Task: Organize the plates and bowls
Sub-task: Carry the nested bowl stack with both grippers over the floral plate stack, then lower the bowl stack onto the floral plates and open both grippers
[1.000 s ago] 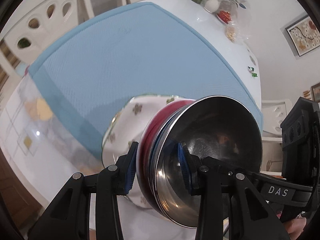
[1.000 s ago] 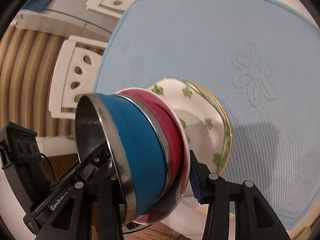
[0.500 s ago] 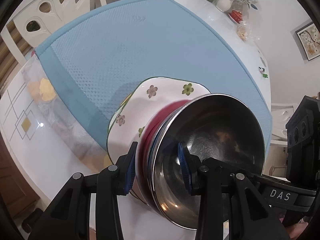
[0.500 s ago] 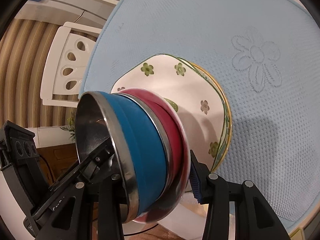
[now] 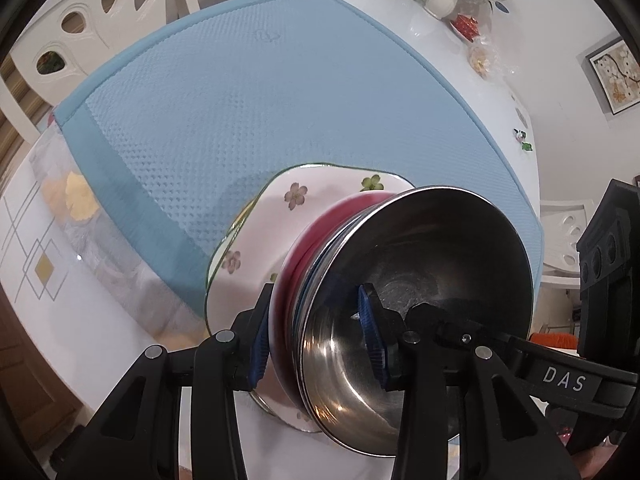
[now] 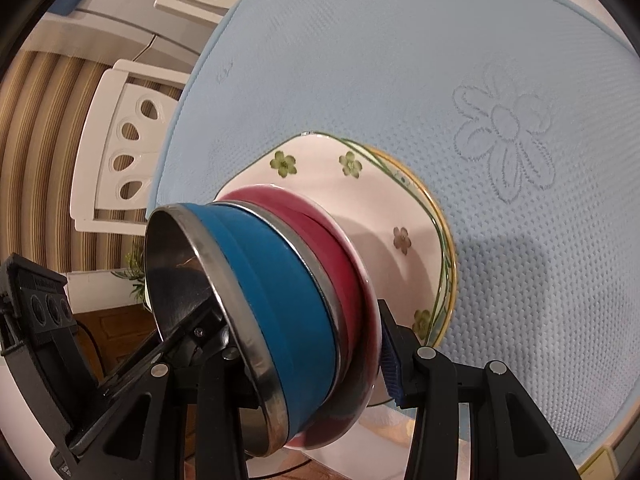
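The nested bowls, a blue bowl (image 6: 276,304) sitting inside a red bowl (image 6: 340,256), both steel-lined, are carried between the two grippers above the floral plates (image 6: 360,200) stacked on the blue mat (image 5: 240,120). The left gripper (image 5: 316,340) is clamped across the near rim of the stack, one pad against the red outside and one inside the steel bowl; the right gripper (image 6: 308,360) pinches the opposite rim in the same way, its inner finger mostly hidden behind the steel lip. Judged from their look, the bowls are stiff and fairly light, with a smooth, slippery steel lining, so a rim pinch on both sides seems the sound hold; the ceramic plates below are probably heavier and chip easily. In each wrist view the stack's axis runs roughly sideways across the frame, base towards the plates and mouth away from them. The base appears close to the top plate, though whether it touches cannot be told.
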A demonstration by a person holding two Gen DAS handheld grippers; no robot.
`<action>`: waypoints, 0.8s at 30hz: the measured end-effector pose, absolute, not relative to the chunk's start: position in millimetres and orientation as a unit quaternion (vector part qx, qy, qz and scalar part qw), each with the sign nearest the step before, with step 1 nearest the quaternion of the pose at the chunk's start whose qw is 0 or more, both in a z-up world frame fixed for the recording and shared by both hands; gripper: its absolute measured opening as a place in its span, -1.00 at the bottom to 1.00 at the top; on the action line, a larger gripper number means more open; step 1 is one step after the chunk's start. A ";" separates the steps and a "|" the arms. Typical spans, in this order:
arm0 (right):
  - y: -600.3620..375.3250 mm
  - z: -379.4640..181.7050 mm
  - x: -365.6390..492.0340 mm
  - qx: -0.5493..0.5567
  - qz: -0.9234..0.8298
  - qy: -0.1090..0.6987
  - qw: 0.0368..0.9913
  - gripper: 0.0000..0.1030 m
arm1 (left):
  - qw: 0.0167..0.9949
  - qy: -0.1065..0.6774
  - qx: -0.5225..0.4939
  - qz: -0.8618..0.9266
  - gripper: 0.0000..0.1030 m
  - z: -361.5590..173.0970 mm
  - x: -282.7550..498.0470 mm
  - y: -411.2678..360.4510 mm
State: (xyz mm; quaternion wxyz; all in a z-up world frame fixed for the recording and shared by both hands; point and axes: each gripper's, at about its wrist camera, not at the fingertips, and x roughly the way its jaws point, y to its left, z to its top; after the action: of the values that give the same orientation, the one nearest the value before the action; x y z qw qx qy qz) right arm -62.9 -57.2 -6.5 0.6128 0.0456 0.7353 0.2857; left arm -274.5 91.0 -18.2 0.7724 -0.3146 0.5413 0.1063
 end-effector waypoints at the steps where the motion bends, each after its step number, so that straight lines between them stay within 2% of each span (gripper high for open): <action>1: -55.9 -6.3 -61.9 0.045 0.285 0.734 0.615 -0.15 | 0.773 0.541 -0.315 0.106 -0.27 -18.7 -274.5 92.0; 13: -35.8 -2.2 -49.3 0.009 0.287 0.721 0.631 -0.14 | 0.778 0.537 -0.308 0.110 -0.25 -8.5 -269.9 103.4; 16: -39.5 3.2 -46.0 0.017 0.289 0.717 0.634 -0.03 | 0.791 0.528 -0.285 0.119 -0.17 7.1 -274.8 107.6; 17: -43.0 9.7 -44.7 0.012 0.287 0.709 0.644 0.08 | 0.796 0.523 -0.281 0.121 -0.17 12.4 -277.8 109.7; 19: -47.1 21.0 -45.1 -0.002 0.288 0.694 0.660 0.10 | 0.800 0.518 -0.274 0.129 -0.14 21.2 -285.4 114.5; 20: -50.5 30.4 -47.0 -0.017 0.292 0.682 0.670 0.11 | 0.802 0.517 -0.268 0.138 -0.07 25.6 -290.7 116.5; 21: -53.1 36.4 -49.0 -0.026 0.295 0.674 0.677 0.21 | 0.804 0.513 -0.261 0.149 -0.02 30.6 -298.0 117.3; 22: -55.6 42.5 -51.8 -0.036 0.297 0.666 0.683 0.34 | 0.807 0.509 -0.256 0.156 0.23 34.2 -304.1 117.8; 23: -58.7 49.3 -56.4 -0.047 0.302 0.654 0.692 0.73 | 0.810 0.502 -0.253 0.167 0.61 37.6 -311.2 117.7; 24: -61.7 56.1 -63.5 -0.056 0.313 0.637 0.702 1.00 | 0.813 0.495 -0.245 0.185 0.84 40.9 -323.3 115.3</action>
State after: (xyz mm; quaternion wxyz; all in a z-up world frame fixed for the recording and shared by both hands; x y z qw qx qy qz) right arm -63.5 -61.7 56.1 0.7022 -0.0565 0.6368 0.3134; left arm -323.3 115.3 40.9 0.8126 -0.2452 0.4952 0.1852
